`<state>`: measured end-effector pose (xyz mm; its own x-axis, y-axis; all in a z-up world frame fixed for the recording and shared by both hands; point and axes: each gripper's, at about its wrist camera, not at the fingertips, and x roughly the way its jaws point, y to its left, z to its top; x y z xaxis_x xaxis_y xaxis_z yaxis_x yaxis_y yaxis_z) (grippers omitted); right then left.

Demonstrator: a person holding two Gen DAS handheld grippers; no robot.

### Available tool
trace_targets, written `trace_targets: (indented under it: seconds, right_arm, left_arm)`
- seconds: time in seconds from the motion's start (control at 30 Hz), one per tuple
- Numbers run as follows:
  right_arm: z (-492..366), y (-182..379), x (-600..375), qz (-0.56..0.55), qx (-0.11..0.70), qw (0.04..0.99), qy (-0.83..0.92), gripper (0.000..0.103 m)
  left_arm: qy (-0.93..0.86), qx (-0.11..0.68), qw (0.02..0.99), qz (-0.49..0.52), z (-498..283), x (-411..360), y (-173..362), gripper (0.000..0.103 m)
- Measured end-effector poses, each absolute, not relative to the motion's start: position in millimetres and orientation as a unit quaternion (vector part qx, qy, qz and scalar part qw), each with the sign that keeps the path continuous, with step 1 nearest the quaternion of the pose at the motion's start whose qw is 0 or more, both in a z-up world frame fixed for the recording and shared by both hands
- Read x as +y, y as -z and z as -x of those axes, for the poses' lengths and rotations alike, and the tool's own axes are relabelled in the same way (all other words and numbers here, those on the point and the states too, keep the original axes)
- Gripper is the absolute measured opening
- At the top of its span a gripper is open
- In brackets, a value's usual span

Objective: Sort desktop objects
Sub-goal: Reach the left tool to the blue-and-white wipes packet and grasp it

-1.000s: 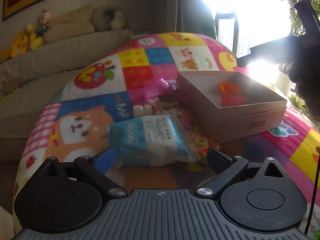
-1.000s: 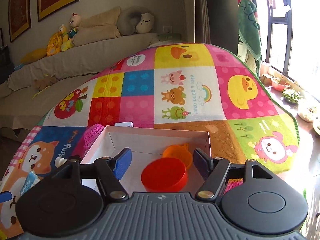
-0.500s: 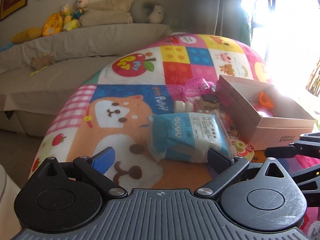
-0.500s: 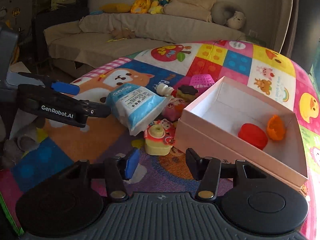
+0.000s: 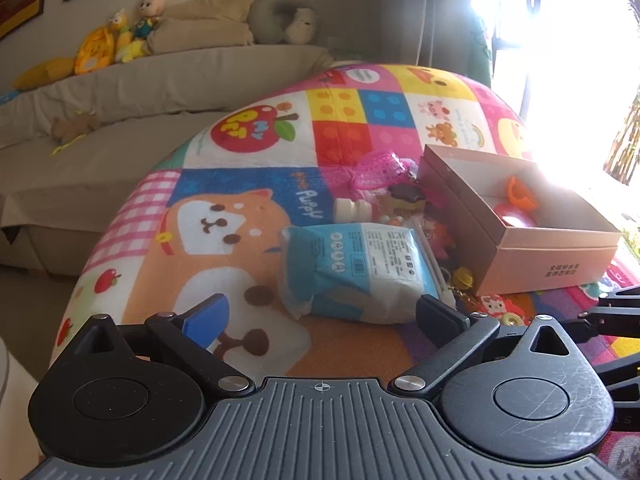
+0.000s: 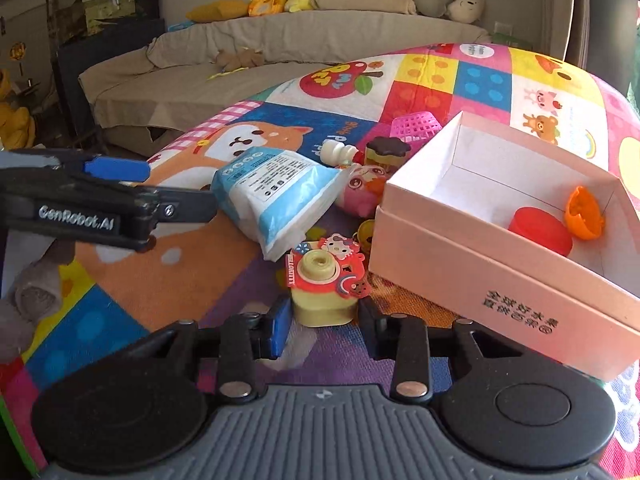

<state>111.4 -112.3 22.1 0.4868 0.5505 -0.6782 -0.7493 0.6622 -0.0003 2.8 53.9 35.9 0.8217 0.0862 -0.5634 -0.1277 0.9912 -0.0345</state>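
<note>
A: What is seen around the box [image 6: 492,264]?

B: The box is taken as the landmark; it is open on the bright mat [image 6: 168,280], with a red cup [image 6: 538,230] and an orange piece [image 6: 584,212] lying inside. Just to the left of the box, a blue and white packet [image 5: 352,272] is lying flat. In front of the box, near its closest corner, a little yellow toy camera [image 6: 322,284] is standing.

A: How are the grippers held?

B: The left gripper [image 5: 320,316] is spread wide, with the packet lying just ahead of its fingers and nothing held. The right gripper [image 6: 322,326] is partly open, and its fingers are placed on both sides of the toy camera. A touch cannot be told yet.

A: How should the step be done well?

B: It is judged that the toy camera is to be picked up next. The fingers should be closed gently on the flat sides of its base. It should be lifted straight up, so the box wall just beside it is not bumped. Then it should be carried over the wall and set down in the bare part of the box.
</note>
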Motion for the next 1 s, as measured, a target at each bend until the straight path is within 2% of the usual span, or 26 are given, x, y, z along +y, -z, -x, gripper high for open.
trace_targets:
  seconds: [0.17, 0.27, 0.37, 0.53, 0.67, 0.7, 0.73, 0.83, 1.0]
  right_arm:
    - [-94, -26, -156, 0.174, 0.328, 0.856, -0.360, 0.033]
    - [-100, -27, -180, 0.185, 0.319, 0.885, -0.283, 0.036]
    - [-120, -25, -206, 0.142, 0.331, 0.907, -0.219, 0.053]
    - [-130, -16, -231, 0.042, 0.355, 0.909, -0.214, 0.083]
    - [-128, -15, -231, 0.041, 0.350, 0.910, -0.218, 0.092]
    - [-129, -15, -231, 0.037, 0.351, 0.910, -0.219, 0.098]
    - [-129, -15, -232, 0.033, 0.353, 0.909, -0.220, 0.100]
    - [-128, -16, -232, 0.029, 0.352, 0.907, -0.231, 0.100]
    - [-129, -17, -226, 0.038, 0.354, 0.902, -0.243, 0.101]
  left_arm:
    - [-0.039, 0.295, 0.954, 0.022, -7, 46, -34, 0.102]
    - [-0.023, 0.282, 0.959, 0.004, -14, 42, -38, 0.103]
    - [-0.009, 0.260, 0.965, -0.016, -28, 45, -46, 0.103]
    - [0.045, 0.257, 0.965, -0.011, -72, 64, -53, 0.103]
    - [0.075, 0.315, 0.946, 0.015, -104, 82, -40, 0.103]
    - [0.072, 0.329, 0.941, 0.021, -106, 85, -36, 0.103]
    - [0.076, 0.341, 0.936, 0.039, -104, 90, -32, 0.103]
    - [0.101, 0.359, 0.924, 0.081, -85, 96, -27, 0.103]
    - [0.159, 0.376, 0.908, 0.090, -33, 78, -21, 0.103]
